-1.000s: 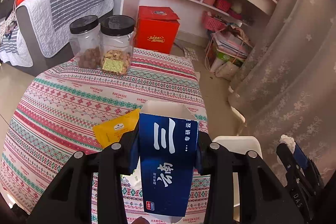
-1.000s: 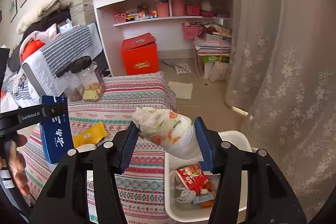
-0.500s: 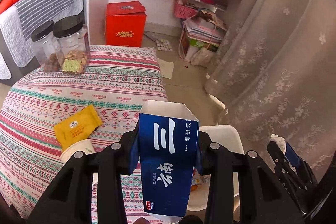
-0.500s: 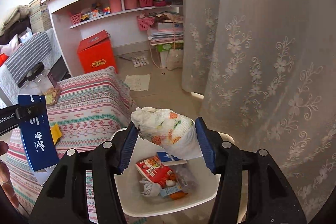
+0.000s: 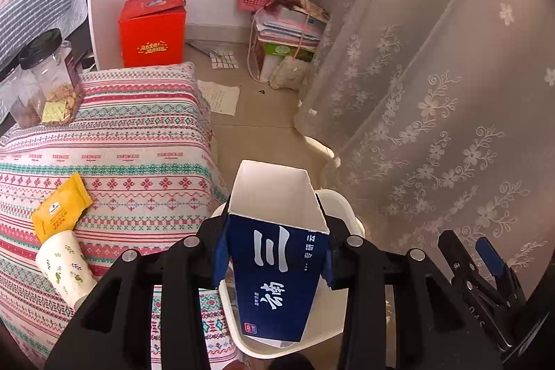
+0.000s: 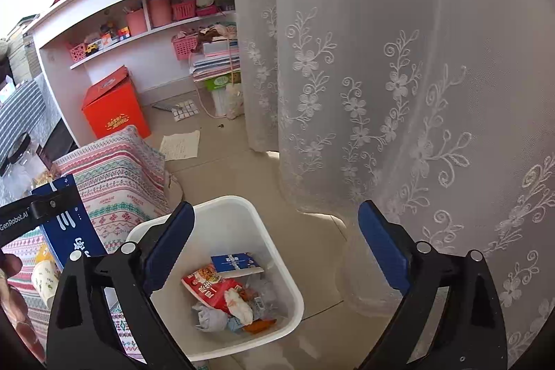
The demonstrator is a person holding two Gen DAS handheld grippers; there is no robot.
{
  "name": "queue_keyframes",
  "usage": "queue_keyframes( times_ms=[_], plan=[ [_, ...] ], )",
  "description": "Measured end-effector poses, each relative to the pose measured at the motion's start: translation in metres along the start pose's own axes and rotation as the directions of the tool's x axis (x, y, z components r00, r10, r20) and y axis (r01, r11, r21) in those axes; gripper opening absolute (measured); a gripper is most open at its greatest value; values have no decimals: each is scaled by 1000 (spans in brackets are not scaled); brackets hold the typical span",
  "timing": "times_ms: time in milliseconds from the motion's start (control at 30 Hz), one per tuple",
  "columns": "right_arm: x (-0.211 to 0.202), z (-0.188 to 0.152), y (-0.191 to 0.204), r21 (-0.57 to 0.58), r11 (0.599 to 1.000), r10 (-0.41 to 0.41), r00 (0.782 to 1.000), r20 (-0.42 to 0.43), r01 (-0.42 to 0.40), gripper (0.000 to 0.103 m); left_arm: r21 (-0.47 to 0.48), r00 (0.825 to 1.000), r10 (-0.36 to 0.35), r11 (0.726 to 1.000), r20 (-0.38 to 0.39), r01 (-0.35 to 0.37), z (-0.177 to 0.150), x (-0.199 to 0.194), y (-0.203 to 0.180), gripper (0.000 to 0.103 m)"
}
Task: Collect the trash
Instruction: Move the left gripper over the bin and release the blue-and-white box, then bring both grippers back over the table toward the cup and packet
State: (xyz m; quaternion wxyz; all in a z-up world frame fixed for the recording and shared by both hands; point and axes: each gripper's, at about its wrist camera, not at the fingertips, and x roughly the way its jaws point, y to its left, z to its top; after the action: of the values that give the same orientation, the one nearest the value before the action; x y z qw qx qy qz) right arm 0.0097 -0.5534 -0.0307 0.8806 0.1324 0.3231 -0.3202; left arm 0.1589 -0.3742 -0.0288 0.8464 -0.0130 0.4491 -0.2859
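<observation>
In the left wrist view, the left gripper [image 5: 275,260] holds the dark blue cardboard box with an open white top [image 5: 277,273]; its jaws press on both sides of it. Compared with a second ago, the box is now over the white plastic trash bin [image 5: 341,207] and no longer over the table with the striped patterned cloth [image 5: 121,141]. A yellow snack packet [image 5: 60,207] and a white paper cup with green leaves [image 5: 66,266] lie on that table.

In the right wrist view, the right gripper [image 6: 274,243] has just opened its jaws wide, and nothing is between them. The crumpled white wrapper with orange spots [image 6: 239,302], gripped a moment ago, now lies in the bin on the other trash. In my judgement, the box goes next.
</observation>
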Motion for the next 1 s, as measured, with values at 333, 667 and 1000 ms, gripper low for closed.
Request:
queue_keyframes(
  times_ms=[333,667,1000],
  plan=[
    [1,1,-10,2,993,-116,993,27,116,96,64,997,-75,995,-32,77,-12,22,-21,43],
    [0,3,12,-11,995,-96,995,35,96,96,87,995,89,992,53,-93,-13,6,-5,74],
    [-6,-1,86,-110,994,3,999,47,2,96,17,965,254,967,64,-256,-18,-21,57,78]
  ],
)
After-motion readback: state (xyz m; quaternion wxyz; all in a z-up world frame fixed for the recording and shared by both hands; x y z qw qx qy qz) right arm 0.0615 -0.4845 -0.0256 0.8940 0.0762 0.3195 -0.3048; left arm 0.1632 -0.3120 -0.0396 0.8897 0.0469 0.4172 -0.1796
